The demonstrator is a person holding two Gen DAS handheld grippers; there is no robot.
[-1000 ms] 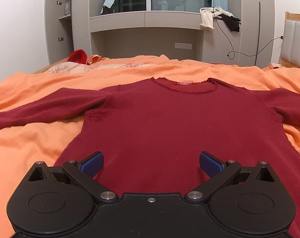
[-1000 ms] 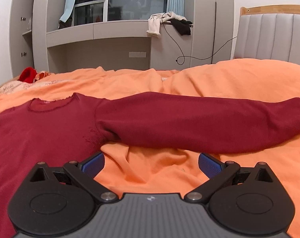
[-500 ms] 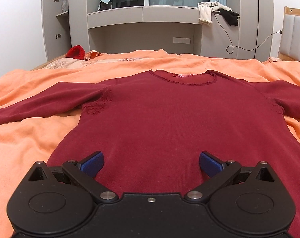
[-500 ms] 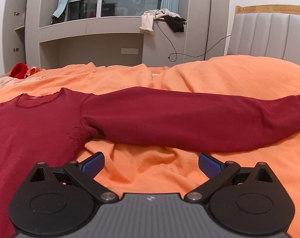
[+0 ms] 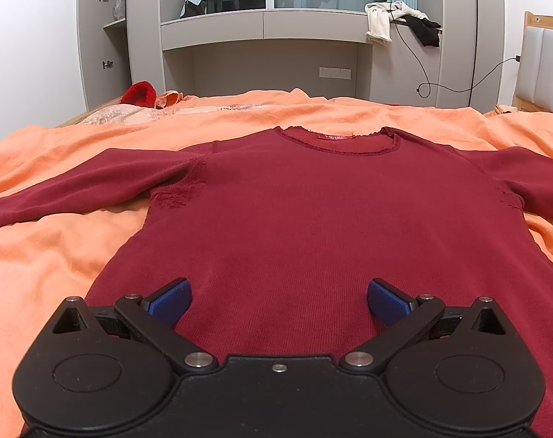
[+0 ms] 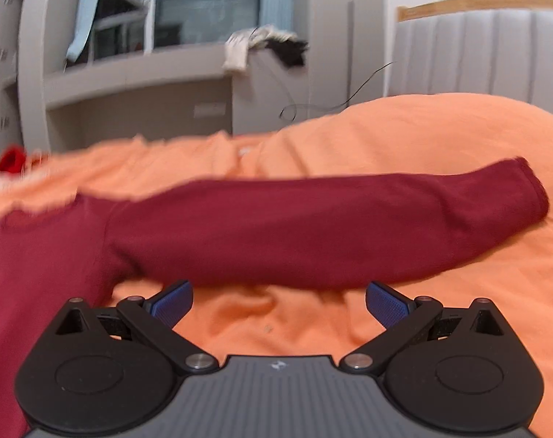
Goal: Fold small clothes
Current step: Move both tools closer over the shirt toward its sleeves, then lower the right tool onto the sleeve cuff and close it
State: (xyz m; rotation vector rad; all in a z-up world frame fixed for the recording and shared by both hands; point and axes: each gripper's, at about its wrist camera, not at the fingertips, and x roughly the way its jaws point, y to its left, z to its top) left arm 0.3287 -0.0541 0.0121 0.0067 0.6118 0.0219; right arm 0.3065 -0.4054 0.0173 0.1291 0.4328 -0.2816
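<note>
I am seeing my left claw (image 5: 279, 301) spread wide above the flat body of the maroon sweater (image 5: 313, 226), nothing lying between its 2 blue pads. Ahead of my right claw (image 6: 279, 301), also spread wide, the sweater's sleeve (image 6: 331, 226) is lying straight across the path. Bare orange bedding (image 6: 477, 292) is lying open below and to the right of it, while a raised hump of bedding (image 6: 422, 127) is blocking the far side.

Sweater (image 5: 313, 211) lies flat on the bedspread (image 5: 39, 255), sleeves out sideways, neckline farthest.
</note>
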